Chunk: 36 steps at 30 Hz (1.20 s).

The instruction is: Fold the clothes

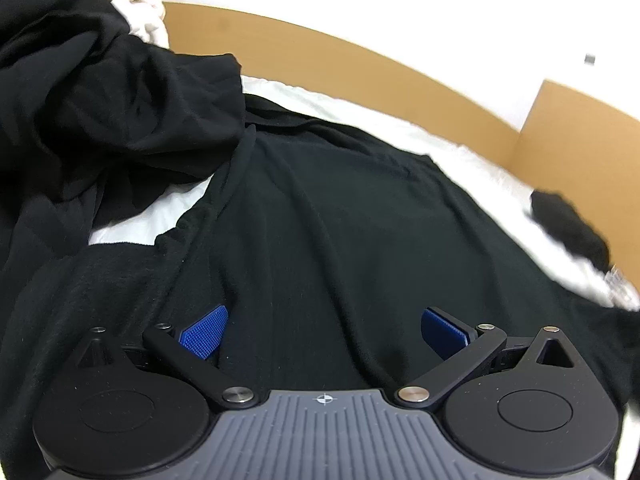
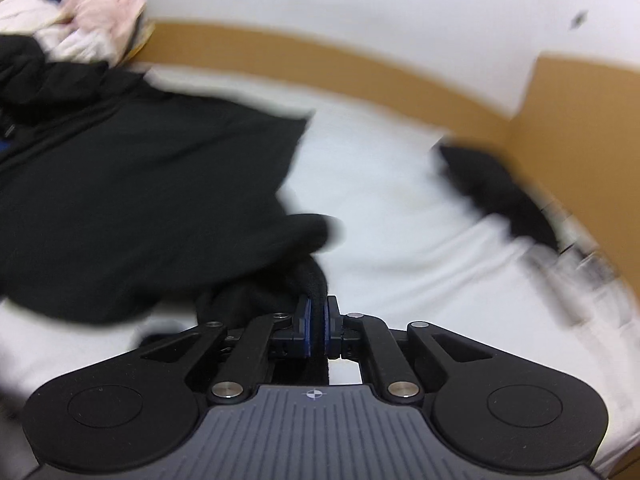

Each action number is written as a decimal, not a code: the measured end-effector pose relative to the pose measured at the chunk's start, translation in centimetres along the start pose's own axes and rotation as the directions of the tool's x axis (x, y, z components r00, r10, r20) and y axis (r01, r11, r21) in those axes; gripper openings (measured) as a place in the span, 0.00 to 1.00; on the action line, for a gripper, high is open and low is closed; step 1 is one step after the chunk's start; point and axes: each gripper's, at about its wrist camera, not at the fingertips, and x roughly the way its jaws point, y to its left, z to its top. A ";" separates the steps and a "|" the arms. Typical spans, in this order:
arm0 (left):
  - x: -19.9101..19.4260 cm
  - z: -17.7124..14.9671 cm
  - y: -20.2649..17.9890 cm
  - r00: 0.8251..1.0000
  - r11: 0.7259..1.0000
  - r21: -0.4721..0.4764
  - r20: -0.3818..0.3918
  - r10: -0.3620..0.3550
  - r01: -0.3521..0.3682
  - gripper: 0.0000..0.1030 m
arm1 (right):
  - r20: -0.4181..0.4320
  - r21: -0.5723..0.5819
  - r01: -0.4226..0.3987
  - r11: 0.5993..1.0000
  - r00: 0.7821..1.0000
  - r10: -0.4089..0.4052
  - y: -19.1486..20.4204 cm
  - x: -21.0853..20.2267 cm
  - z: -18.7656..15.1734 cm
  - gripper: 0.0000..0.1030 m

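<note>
A large black garment [image 1: 340, 216] lies spread over the white bed sheet [image 1: 360, 116], wrinkled, with part bunched up at the upper left. My left gripper [image 1: 320, 332] is open, its blue pads [image 1: 204, 332] wide apart just above the cloth, holding nothing. In the right wrist view the same black garment [image 2: 140, 200] lies at the left. My right gripper [image 2: 316, 324] is shut on a fold of its edge [image 2: 308, 280], the cloth pinched between the blue pads. That view is blurred by motion.
A wooden bed frame [image 1: 360, 60] runs along the far side and turns at the right [image 2: 580, 120]. A pile of pink and white clothes [image 2: 92, 20] sits at the far left. Another small black garment [image 2: 500, 192] lies near the right frame, also in the left wrist view [image 1: 568, 228].
</note>
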 end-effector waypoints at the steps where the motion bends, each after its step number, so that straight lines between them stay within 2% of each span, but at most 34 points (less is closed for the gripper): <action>1: 0.0 0.0 -0.1 1.000 1.000 0.007 -0.002 0.004 -0.004 0.99 | 0.016 0.021 0.008 1.000 1.000 -0.009 -0.9 -0.1 0.8 0.06; 3: 0.1 0.0 -0.3 1.000 1.000 0.019 -0.007 0.011 -0.011 0.99 | 0.065 0.032 0.046 0.998 0.997 -0.048 -2.2 -0.4 2.3 0.06; 6: 0.0 0.0 0.0 1.000 1.000 0.011 -0.005 0.003 -0.003 0.99 | 0.152 -0.034 0.161 0.986 0.976 -0.154 -2.8 -0.7 4.6 0.06; 9: 0.0 0.0 0.0 1.000 1.000 0.008 -0.003 0.001 -0.001 0.99 | 0.209 -0.098 0.226 0.969 0.957 -0.202 -2.6 -0.4 6.2 0.07; 11: 0.0 0.0 -0.1 1.000 1.000 0.010 -0.004 0.003 -0.003 0.99 | 0.213 -0.145 0.248 0.958 0.953 -0.215 -2.2 0.4 7.0 0.07; 15: 0.0 -0.1 -0.4 1.000 1.000 0.002 -0.003 0.003 -0.003 0.99 | 0.047 -0.166 0.163 0.973 0.987 -0.157 -3.2 4.6 7.0 0.10; 17: 0.0 0.0 -0.3 1.000 1.000 -0.002 -0.002 -0.001 0.001 0.99 | -0.025 -0.104 0.142 0.984 0.989 -0.146 -4.5 5.8 6.2 0.21; 18: 0.0 0.0 -0.3 1.000 1.000 -0.003 -0.002 -0.002 0.002 0.99 | -0.063 -0.071 0.146 0.987 0.987 -0.151 -5.4 6.2 5.9 0.38; 19: 0.0 0.0 -0.3 1.000 1.000 -0.002 -0.002 -0.002 0.002 0.99 | -0.109 -0.042 0.140 0.989 0.984 -0.144 -6.4 6.4 5.6 0.61; 21: 0.2 0.0 -0.4 1.000 1.000 0.011 -0.008 0.007 -0.007 0.99 | -0.176 0.008 0.117 0.993 0.978 -0.114 -8.3 6.1 5.1 0.75; 26: 0.7 0.0 -1.5 0.998 0.995 0.080 -0.030 0.055 -0.053 0.99 | -0.217 0.226 -0.021 0.974 0.974 0.071 -12.0 4.2 3.9 0.74; 28: 0.7 0.0 -1.6 0.998 0.994 0.093 -0.034 0.060 -0.057 0.99 | -0.213 0.253 -0.021 0.967 0.974 0.077 -11.3 4.2 3.2 0.74; 31: 0.5 0.0 -1.0 0.999 0.997 0.067 -0.027 0.040 -0.038 0.99 | -0.166 0.317 0.029 0.948 0.986 0.026 -8.3 2.1 0.8 0.74; 34: 0.2 0.0 -0.4 1.000 0.999 0.039 -0.019 0.011 -0.010 0.99 | -0.128 0.308 0.069 0.949 0.991 -0.031 -5.0 0.7 -1.7 0.74; 36: 0.0 -0.1 -0.2 1.000 0.999 0.033 -0.017 -0.004 0.005 0.99 | -0.140 0.305 0.077 0.949 0.990 -0.035 -4.2 0.0 -2.9 0.74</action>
